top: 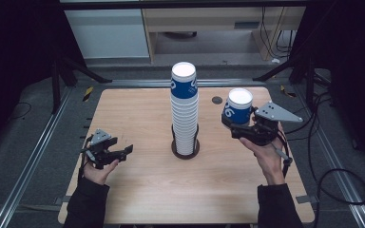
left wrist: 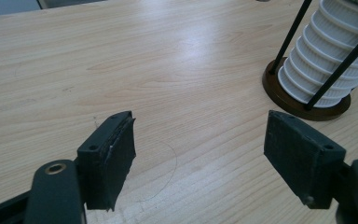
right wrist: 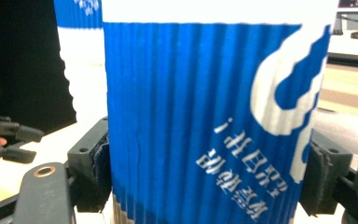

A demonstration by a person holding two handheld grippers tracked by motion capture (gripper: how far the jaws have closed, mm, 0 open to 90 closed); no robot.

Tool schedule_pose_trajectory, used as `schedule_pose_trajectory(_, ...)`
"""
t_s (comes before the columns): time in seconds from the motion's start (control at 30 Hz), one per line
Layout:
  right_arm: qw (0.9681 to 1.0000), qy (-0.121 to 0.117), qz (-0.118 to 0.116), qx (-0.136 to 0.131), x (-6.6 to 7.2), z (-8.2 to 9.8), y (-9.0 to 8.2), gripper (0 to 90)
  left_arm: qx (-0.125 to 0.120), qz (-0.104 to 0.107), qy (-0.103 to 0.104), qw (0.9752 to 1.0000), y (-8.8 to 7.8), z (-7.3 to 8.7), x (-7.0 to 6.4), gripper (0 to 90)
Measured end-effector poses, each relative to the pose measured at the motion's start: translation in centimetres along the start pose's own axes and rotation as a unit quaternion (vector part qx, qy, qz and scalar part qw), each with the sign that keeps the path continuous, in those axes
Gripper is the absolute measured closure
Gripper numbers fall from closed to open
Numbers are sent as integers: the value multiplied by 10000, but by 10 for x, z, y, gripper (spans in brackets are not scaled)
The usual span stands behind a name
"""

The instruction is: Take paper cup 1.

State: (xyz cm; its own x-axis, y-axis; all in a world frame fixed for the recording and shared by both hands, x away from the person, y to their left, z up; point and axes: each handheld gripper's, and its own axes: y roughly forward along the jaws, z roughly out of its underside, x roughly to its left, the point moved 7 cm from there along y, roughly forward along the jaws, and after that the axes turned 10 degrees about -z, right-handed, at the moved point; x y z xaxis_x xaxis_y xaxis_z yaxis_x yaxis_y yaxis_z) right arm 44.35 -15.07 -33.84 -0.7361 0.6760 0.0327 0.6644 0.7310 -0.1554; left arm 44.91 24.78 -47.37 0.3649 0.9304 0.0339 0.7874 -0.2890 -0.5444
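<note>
Gripping a blue cup (top: pixel 238 108) in your right tool (top: pixel 247 127), you hold it upside down, white base up, above the right part of the table (top: pixel 142 190). In the right gripper view the cup (right wrist: pixel 205 121) sits between the two black jaws, its ribbed blue wall pressed by a pad on each side, white print running across it. The grey plate on that tool points toward the table's right edge, and your hand (top: pixel 268 159) comes in under it from the bottom right.

The stack (top: pixel 185 111) of cups stands upright in the middle of the table, topped by another blue cup, and it rests in a dark round holder (top: pixel 186 151) with thin black rods. Your held cup is to the right of the stack, near it but apart.

Your left tool (top: pixel 108 149) is released, its jaws spread wide with nothing between them. It hovers low over the left part of the table, well apart from the stack. In the left gripper view the pads (left wrist: pixel 114 156) frame bare wood, with the holder (left wrist: pixel 279 91) off to the upper right
</note>
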Motion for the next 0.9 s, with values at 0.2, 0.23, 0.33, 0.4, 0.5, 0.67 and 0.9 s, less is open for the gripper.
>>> schedule_pose_trajectory(0.2, 9998, 26, -38, 205, 0, 21, -2, 214, 6, 83, 40, 10000, 0, 0, -4, 241)
schedule_pose_trajectory(0.23, 9997, 42, -41, 221, 0, 24, -2, 213, 5, 83, 44, 10000, 0, 0, -5, 241)
schedule_pose_trajectory(0.33, 9995, 57, -81, 286, 0, 31, -1, 213, 3, 112, 51, 9999, 0, 0, -5, 241)
schedule_pose_trajectory(0.4, 9994, 65, -145, 320, 1, 38, 0, 213, -7, 142, 65, 9999, -1, -1, -6, 241)
schedule_pose_trajectory(0.5, 9987, -17, -182, 473, 2, 46, 1, 212, -5, 200, 87, 9998, -1, -1, -8, 241)
schedule_pose_trajectory(0.67, 9969, -75, -352, 698, 7, 59, 2, 212, 20, 320, 183, 9993, -3, -2, -13, 239)
schedule_pose_trajectory(0.9, 9931, -239, -526, 1017, 11, 75, 6, 211, 19, 526, 356, 9980, -6, -7, -27, 233)
